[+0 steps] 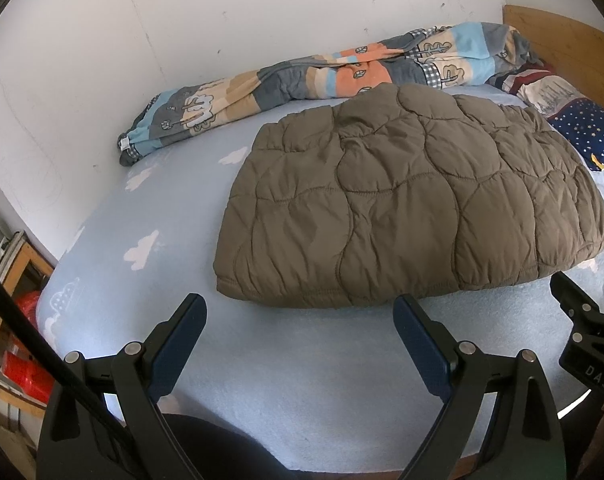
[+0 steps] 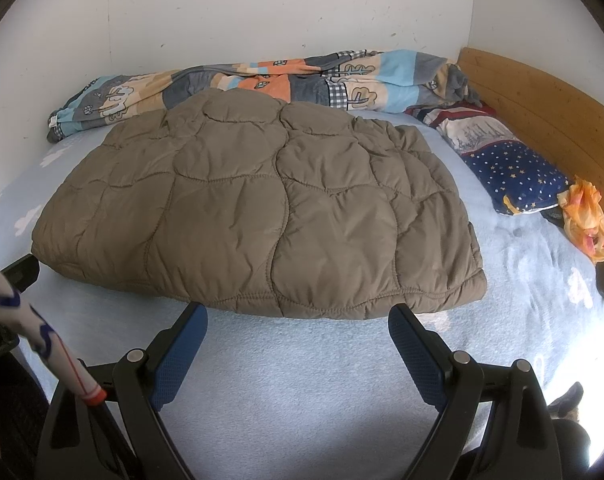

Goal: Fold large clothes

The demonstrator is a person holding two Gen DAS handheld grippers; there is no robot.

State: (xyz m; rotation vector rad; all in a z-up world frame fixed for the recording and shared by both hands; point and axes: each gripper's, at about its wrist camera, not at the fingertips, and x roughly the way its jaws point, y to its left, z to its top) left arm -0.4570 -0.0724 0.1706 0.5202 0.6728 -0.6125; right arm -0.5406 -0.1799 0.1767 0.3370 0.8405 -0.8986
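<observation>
With the brown quilted jacket [image 1: 414,200] taken as landmark, it is seen lying folded and flat on the bed [image 1: 302,380]. Near its front-left corner, the left tongs [image 1: 300,316] are held released, with nothing between them; just in front of its front hem, the right tongs [image 2: 298,322] are likewise spread and empty. For a clean next fold, the near corners are best gripped together and lifted evenly. Behind it a patterned duvet [image 1: 302,76] is bunched. No containers are visible.
</observation>
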